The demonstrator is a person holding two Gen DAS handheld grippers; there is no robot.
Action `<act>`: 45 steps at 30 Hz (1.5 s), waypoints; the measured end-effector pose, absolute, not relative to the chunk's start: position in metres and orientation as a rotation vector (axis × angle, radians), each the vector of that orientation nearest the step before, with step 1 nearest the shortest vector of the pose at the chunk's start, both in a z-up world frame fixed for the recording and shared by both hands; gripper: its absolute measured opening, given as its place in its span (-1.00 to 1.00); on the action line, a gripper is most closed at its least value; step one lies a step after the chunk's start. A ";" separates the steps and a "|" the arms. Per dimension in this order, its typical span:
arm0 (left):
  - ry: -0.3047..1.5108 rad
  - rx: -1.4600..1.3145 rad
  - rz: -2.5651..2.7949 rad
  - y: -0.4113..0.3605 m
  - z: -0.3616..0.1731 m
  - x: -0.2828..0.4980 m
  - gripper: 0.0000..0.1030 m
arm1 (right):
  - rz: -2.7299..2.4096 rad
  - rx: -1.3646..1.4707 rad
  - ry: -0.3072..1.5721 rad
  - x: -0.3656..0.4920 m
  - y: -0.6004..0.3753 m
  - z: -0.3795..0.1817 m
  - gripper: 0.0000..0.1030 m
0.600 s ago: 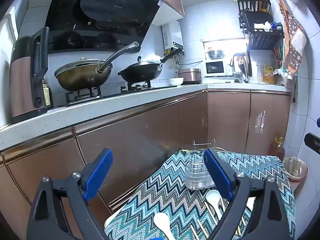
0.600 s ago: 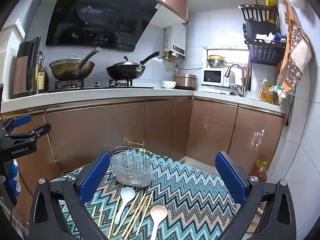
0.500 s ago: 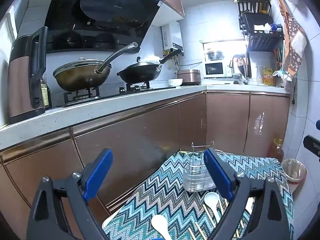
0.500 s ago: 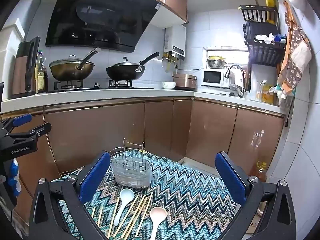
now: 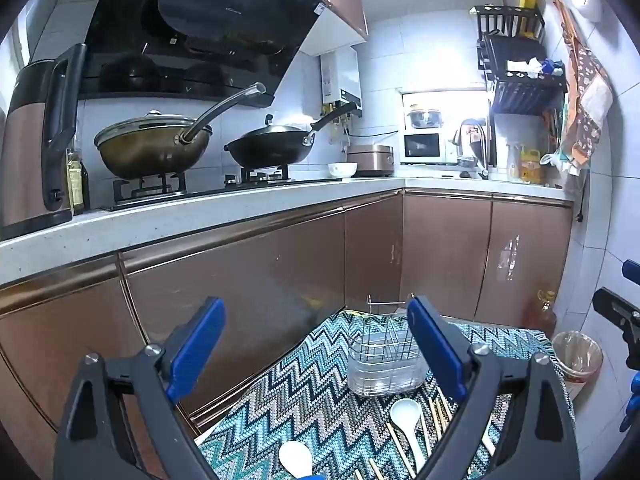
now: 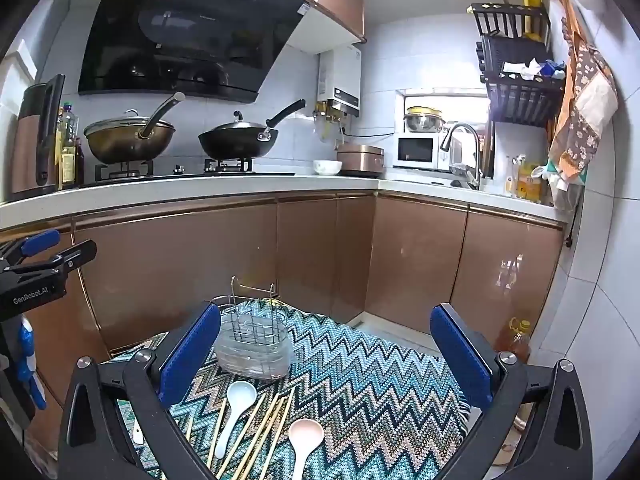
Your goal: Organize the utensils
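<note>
Pre-grasp stage judged: left gripper (image 5: 316,350) and right gripper (image 6: 326,354) are held wide open and empty above the cloth (image 6: 380,392), spoons (image 6: 236,404) and chopsticks (image 6: 260,432) laid near its front edge, caddy (image 6: 254,344) behind; one utensil to be pinched next.

The left gripper (image 5: 316,354) hovers with its blue-padded black jaws spread wide and nothing between them, above a zigzag-patterned teal cloth (image 5: 320,400). On the cloth stands a clear plastic utensil holder with a wire rack insert (image 5: 382,364). Just in front of it lie a white ceramic spoon (image 5: 406,418) and a second white spoon (image 5: 295,459), with thin pale wooden chopsticks (image 5: 396,446) beside them; their number is hard to tell behind the right jaw. Behind runs a white bench (image 5: 208,216) over copper-brown cabinet doors (image 5: 240,276), carrying a lidded bronze wok (image 5: 154,152) and a black wok (image 5: 270,146).
</note>
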State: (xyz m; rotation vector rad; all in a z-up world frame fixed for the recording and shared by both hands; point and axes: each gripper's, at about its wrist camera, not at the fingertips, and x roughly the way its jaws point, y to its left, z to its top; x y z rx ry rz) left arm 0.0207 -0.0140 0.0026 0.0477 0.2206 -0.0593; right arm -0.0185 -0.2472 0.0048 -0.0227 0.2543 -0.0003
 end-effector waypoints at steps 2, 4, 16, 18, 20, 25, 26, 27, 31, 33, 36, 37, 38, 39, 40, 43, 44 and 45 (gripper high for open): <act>0.213 0.043 -0.066 -0.014 0.003 0.020 0.79 | -0.001 -0.024 0.255 -0.017 -0.248 0.004 1.00; 0.204 0.044 -0.063 -0.015 0.004 0.021 0.79 | -0.005 -0.026 0.254 -0.016 -0.250 0.005 1.00; 0.179 0.079 -0.073 -0.021 0.006 0.026 0.79 | -0.011 -0.036 0.247 -0.007 -0.252 0.007 1.00; 0.182 0.083 -0.080 -0.023 0.005 0.028 0.79 | -0.009 -0.035 0.249 -0.006 -0.253 0.006 1.00; 0.180 0.084 -0.085 -0.024 0.004 0.029 0.79 | -0.010 -0.037 0.248 -0.005 -0.253 0.006 1.00; 0.170 0.072 -0.060 -0.024 0.006 0.031 0.79 | -0.012 -0.042 0.249 -0.001 -0.251 0.005 1.00; 0.172 0.068 -0.060 -0.024 0.006 0.032 0.79 | -0.013 -0.042 0.248 0.000 -0.251 0.005 1.00; 0.174 0.064 -0.061 -0.024 0.006 0.033 0.79 | -0.013 -0.041 0.247 0.001 -0.252 0.005 0.99; 0.174 0.059 -0.061 -0.023 0.006 0.036 0.79 | -0.011 -0.037 0.249 0.003 -0.252 0.004 1.00; 0.174 0.060 -0.066 -0.024 0.005 0.037 0.79 | -0.012 -0.033 0.247 0.004 -0.253 0.003 1.00; 0.174 0.061 -0.073 -0.025 0.005 0.037 0.79 | -0.016 -0.023 0.243 0.005 -0.256 0.003 1.00; 0.174 0.062 -0.074 -0.026 0.005 0.037 0.79 | -0.017 -0.021 0.242 0.005 -0.256 0.003 1.00; 0.175 0.062 -0.077 -0.026 0.005 0.037 0.79 | -0.018 -0.017 0.240 0.005 -0.257 0.002 1.00; 0.176 0.063 -0.080 -0.027 0.005 0.038 0.79 | -0.017 -0.014 0.239 0.006 -0.258 0.003 1.00; 0.176 0.063 -0.081 -0.027 0.005 0.038 0.79 | -0.017 -0.012 0.237 0.006 -0.258 0.003 1.00; 0.178 0.062 -0.086 -0.028 0.005 0.038 0.79 | -0.018 -0.009 0.234 0.006 -0.258 0.002 1.00; 0.179 0.059 -0.088 -0.028 0.004 0.038 0.79 | -0.018 -0.009 0.234 0.007 -0.258 0.001 1.00; 0.181 0.056 -0.090 -0.029 0.003 0.039 0.79 | -0.018 -0.009 0.234 0.007 -0.258 0.001 1.00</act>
